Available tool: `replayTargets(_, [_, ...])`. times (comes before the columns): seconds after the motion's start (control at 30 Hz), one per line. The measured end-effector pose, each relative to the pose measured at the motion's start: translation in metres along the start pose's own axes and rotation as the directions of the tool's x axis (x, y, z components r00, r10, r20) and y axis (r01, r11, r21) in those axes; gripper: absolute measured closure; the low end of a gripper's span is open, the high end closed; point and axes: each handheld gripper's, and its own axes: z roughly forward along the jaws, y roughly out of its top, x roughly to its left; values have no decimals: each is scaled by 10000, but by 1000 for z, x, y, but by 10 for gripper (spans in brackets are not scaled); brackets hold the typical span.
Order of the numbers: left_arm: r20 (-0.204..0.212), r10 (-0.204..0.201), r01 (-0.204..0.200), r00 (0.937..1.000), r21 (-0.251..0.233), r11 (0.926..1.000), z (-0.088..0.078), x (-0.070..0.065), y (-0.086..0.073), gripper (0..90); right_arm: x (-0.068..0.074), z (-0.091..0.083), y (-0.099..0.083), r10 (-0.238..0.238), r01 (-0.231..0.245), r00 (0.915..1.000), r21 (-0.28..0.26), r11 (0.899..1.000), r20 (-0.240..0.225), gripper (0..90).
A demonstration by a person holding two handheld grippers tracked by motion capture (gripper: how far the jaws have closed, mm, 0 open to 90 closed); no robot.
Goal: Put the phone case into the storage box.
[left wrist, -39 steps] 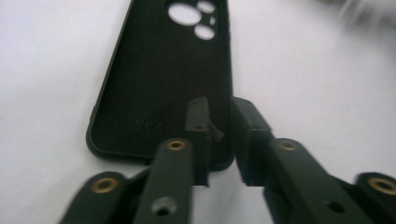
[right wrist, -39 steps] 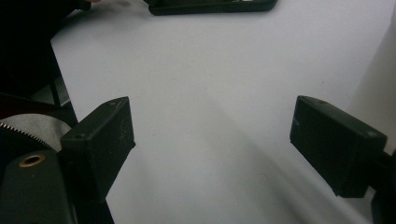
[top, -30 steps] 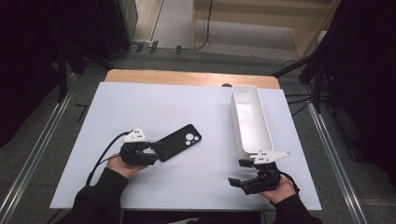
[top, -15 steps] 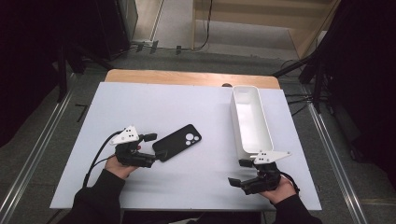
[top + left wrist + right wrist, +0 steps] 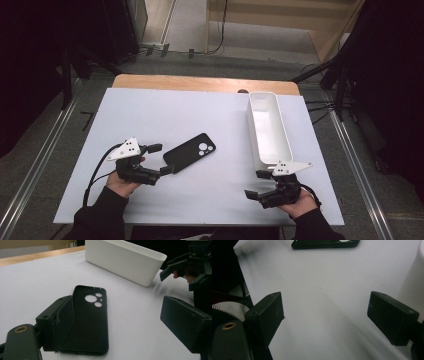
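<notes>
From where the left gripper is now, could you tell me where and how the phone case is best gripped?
Probably by the near short end of the phone case, coming in low from the left gripper. The case lies flat and thin on the table, open side up, its end already between the open jaws. One jaw slid under the edge and one above should pinch it; the camera cut-outs sit at the far end.

You see a matte black rubbery phone case [image 5: 190, 152] on the plain pale grey table top [image 5: 200, 110], a glossy white oblong plastic bin [image 5: 268, 131], and a light wooden table edge [image 5: 200, 84] behind
</notes>
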Motion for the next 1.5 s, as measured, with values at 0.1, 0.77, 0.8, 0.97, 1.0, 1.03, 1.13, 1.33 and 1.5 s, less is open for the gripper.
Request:
replayTargets(0.1, [-18, -11, 10, 10000, -144, 9999, -6, -2, -1, 116, 0, 0, 0, 25, -25, 10000, -4, 10000, 2, 123])
replayTargets(0.77, [-922, 339, -437, 9952, -1071, 9933, -49, -13, -13, 116, -1, 0, 0, -5, 5, 10000, -50, 10000, 55, 123])
replayTargets(0.8, [-976, 337, -444, 9947, -1095, 9930, -51, -14, -13, 116, -1, 0, 0, -14, 14, 10000, -45, 10000, 53, 123])
replayTargets(0.97, [-1206, 237, -396, 9924, -1312, 9906, -57, -13, -15, 116, 0, 0, 0, 35, -34, 10000, -19, 10000, 24, 123])
replayTargets(1.0, [-1206, 237, -396, 9924, -1312, 9906, -57, -13, -15, 116, 0, 0, 0, 34, -34, 10000, -21, 10000, 23, 123])
replayTargets(1.03, [-1189, 225, -381, 9926, -1310, 9907, -57, -13, -15, 116, 0, 0, 0, 34, -34, 10000, -21, 10000, 23, 123])
replayTargets(1.13, [-1124, 255, -395, 9933, -1249, 9914, -55, -12, -15, 116, 0, 0, 0, 26, -26, 10000, -21, 10000, 26, 123])
replayTargets(1.33, [-1145, 161, -311, 9933, -1306, 9910, -55, -11, -15, 116, -1, 0, 0, -13, 13, 10000, -52, 10000, 45, 123])
replayTargets(1.5, [-1251, 189, -355, 9920, -1325, 9905, -53, -10, -14, 117, -1, 0, 0, 53, -53, 10000, -22, 10000, 34, 123])
